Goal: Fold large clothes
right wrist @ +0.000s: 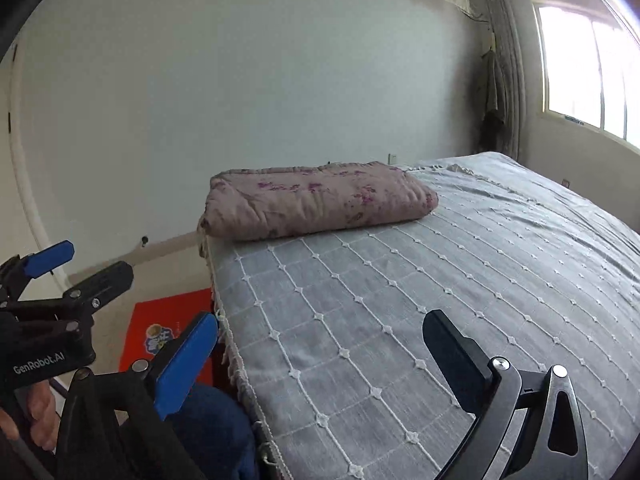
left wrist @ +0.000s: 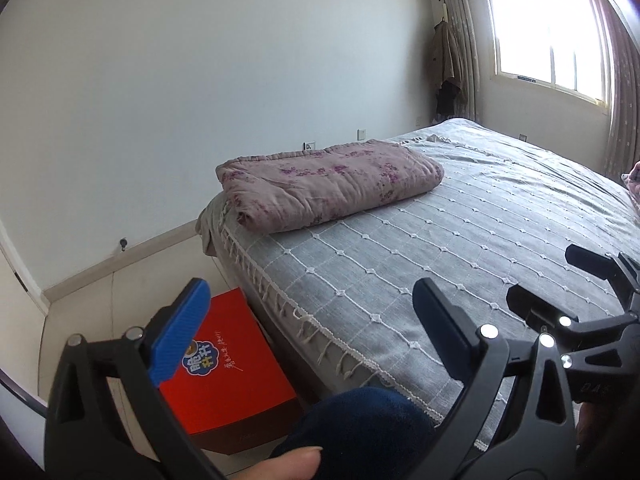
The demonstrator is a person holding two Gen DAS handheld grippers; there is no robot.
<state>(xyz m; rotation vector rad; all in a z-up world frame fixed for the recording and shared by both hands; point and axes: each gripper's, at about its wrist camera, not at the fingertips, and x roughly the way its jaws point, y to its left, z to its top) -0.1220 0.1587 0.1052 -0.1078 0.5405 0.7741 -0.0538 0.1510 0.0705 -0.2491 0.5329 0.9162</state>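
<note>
- Jaws of both tools stand wide apart with nothing between them; the left gripper [left wrist: 308, 328] hangs over the near corner of the bed, its blue-padded finger above the floor and its dark finger above the bedspread.
- Right gripper [right wrist: 320, 356] hangs likewise over the near edge of the bed, blue pad to the left of the fringe, dark finger over the cover.
- Each tool shows in the other's view: the right one at the lower right edge of the left wrist view, the left one at the left edge of the right wrist view, just beside each other.
- Grey bedspread [left wrist: 460, 216] with a white knotted grid and fringed edge covers the bed.
- Folded pink floral quilt [left wrist: 328, 182] lies on the far left corner of the bed, well apart from both grippers, touched by neither.
- Red box [left wrist: 228, 364] with printed lettering sits on the floor against the bed's near side, below the left gripper.
- Blue-clad knee [left wrist: 352, 420] shows at the bed's edge.
- Bright window [left wrist: 548, 32] with curtains stands in the far right wall.
</note>
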